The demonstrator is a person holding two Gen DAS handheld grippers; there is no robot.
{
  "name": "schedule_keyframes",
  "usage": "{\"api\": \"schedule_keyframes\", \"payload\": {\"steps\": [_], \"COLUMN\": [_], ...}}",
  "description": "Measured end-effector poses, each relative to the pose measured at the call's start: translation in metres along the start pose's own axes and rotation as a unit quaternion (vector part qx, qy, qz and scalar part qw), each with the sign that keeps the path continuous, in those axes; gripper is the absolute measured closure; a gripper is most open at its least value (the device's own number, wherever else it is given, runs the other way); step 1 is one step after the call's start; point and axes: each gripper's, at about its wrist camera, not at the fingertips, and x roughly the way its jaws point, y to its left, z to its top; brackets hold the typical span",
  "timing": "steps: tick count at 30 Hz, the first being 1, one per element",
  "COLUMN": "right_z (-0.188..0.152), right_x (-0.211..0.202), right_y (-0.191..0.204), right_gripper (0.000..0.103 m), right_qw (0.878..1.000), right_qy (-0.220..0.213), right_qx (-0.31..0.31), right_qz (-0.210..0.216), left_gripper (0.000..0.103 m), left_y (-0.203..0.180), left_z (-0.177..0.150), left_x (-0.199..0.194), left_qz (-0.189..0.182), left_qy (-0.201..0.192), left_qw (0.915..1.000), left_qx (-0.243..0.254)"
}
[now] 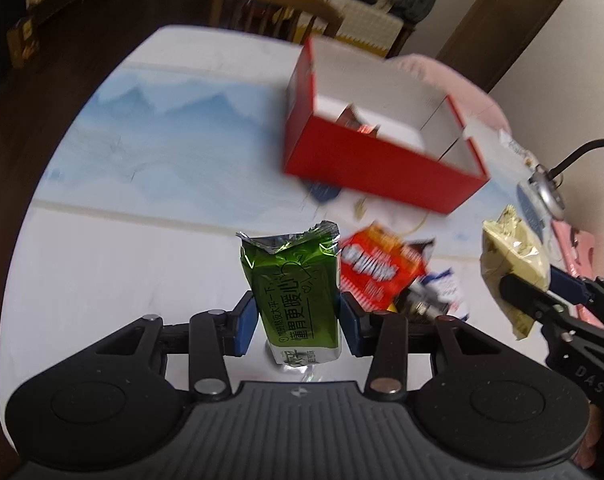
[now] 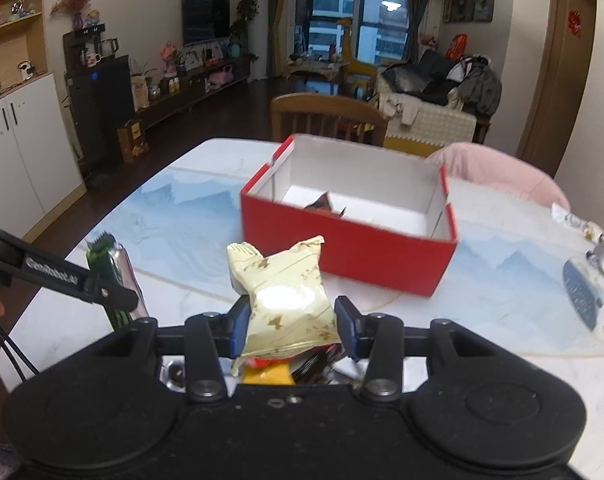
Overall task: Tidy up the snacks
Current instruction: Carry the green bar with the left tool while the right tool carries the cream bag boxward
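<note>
The green foil snack packet (image 1: 295, 296) stands upright at lower centre of the left wrist view, clamped between the blue pads of the left tongs (image 1: 297, 314), which are closed against its two sides. The cream snack packet (image 2: 287, 306) sits at lower centre of the right wrist view, pinched on both sides by the right tongs (image 2: 289, 322); the same packet appears at the right edge of the left wrist view. Below it, partly hidden by the tongs, lie further wrappers in red, yellow and dark colours. A red-and-white snack packet (image 1: 378, 270) lies on the bench (image 1: 121, 264) just right of the green packet, with a small blue-and-white wrapper (image 1: 444, 288) beside it. Beyond these, in the upper centre of both views, stands an open red box (image 2: 342, 248) with a white interior, holding one dark wrapper (image 2: 326, 204). A wooden chair (image 2: 326, 114) stands behind the bench, blurred in the left wrist view.
</note>
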Motion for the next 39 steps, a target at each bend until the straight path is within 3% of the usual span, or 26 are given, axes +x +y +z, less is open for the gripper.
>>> {"api": "schedule_keyframes", "payload": {"steps": [11, 24, 32, 39], "right_z": [0.050, 0.090, 0.105, 0.106], "right_x": [0.010, 0.065, 0.117, 0.162], "right_y": [-0.044, -0.106, -0.130, -0.137], "right_gripper": [0.061, 0.061, 0.061, 0.061], "right_qw": [0.998, 0.997, 0.999, 0.997], "right_qy": [-0.040, -0.035, 0.002, 0.064], "right_qx": [0.000, 0.015, 0.010, -0.003], "right_qz": [-0.040, -0.064, -0.050, -0.030], "left_gripper": [0.060, 0.060, 0.060, 0.060], "left_y": [-0.046, -0.104, -0.130, -0.144], "left_z": [0.074, 0.156, 0.199, 0.215], "left_x": [-0.009, 0.028, 0.080, 0.130], "left_qz": [-0.029, -0.017, 0.007, 0.026], "left_qy": [-0.050, -0.073, -0.053, -0.021], "left_qw": [0.9983, 0.9970, 0.9984, 0.9989], "left_qx": [0.009, 0.018, 0.018, 0.033]}}
